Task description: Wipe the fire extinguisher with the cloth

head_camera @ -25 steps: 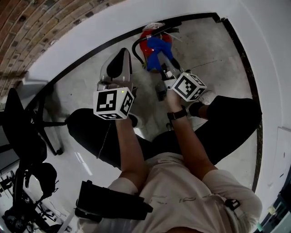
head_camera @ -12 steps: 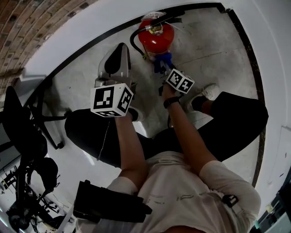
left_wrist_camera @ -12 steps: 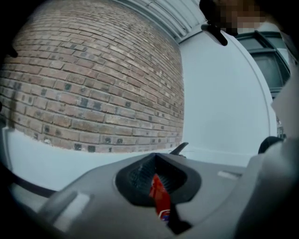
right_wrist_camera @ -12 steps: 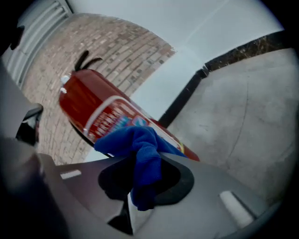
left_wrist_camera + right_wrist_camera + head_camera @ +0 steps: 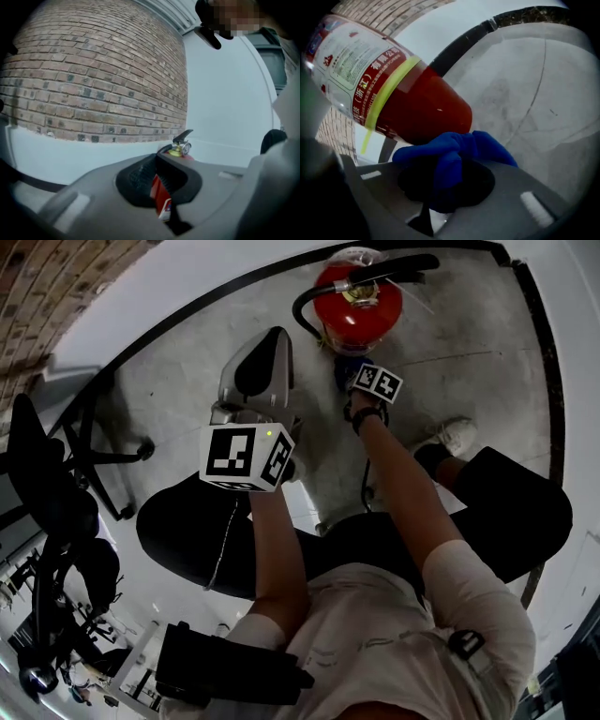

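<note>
Soft, even indoor light; brightest on pale floor (image 5: 469, 334), dimmer at lower left round dark chair (image 5: 47, 512). No hard shadows, only faint soft ones. Heavy fisheye in all 3 views: wall lines bowed, black vignette at corners of both gripper views. Brick wall (image 5: 93, 70) fairly sharp but curved; near fgd of left gripper view blurred, grey & murky. Small glint on red fire extinguisher (image 5: 401, 89), label washed out twd top left, print smeared. Cloth (image 5: 454, 152) soft, too close for focus. Head view a bit noisy, edges stretched.

Overhead head view; extinguisher (image 5: 356, 307) seemingly shared
</note>
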Action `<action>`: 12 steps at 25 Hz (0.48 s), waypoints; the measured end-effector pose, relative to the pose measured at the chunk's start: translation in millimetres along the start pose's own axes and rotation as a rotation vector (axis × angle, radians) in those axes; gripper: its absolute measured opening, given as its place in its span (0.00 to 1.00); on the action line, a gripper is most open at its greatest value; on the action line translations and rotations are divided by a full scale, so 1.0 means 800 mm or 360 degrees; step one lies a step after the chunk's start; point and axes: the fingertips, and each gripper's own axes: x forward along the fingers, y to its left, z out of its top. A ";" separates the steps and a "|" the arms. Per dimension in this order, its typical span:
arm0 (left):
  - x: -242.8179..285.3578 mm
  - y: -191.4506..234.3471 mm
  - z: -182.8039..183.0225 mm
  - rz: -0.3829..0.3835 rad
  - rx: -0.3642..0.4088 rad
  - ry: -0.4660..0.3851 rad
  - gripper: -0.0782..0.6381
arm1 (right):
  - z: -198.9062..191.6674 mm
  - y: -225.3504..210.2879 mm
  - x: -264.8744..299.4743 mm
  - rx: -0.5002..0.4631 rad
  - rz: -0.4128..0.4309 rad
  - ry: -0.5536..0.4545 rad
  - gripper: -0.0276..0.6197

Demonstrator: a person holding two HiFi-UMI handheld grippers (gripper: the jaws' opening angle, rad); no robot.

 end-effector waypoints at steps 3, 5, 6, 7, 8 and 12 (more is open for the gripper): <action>-0.005 0.004 0.002 0.0018 0.0018 0.0001 0.11 | 0.001 0.000 0.002 -0.0091 -0.0027 0.0109 0.16; -0.011 0.004 0.007 0.0023 0.0017 -0.0012 0.11 | 0.004 0.006 -0.014 -0.0081 0.0038 0.0108 0.16; -0.014 0.001 0.012 0.0016 0.0020 -0.0023 0.11 | 0.013 0.012 -0.031 -0.0057 0.0091 0.0058 0.16; -0.015 -0.002 0.017 0.0004 0.0024 -0.0039 0.11 | 0.027 0.022 -0.053 -0.0028 0.0153 -0.0027 0.16; -0.017 -0.006 0.023 -0.0010 0.0026 -0.0056 0.11 | 0.046 0.034 -0.082 -0.0004 0.0219 -0.0136 0.16; -0.023 -0.019 0.045 -0.0048 0.0019 -0.0125 0.11 | 0.120 0.106 -0.231 -0.0062 0.0460 -0.0581 0.16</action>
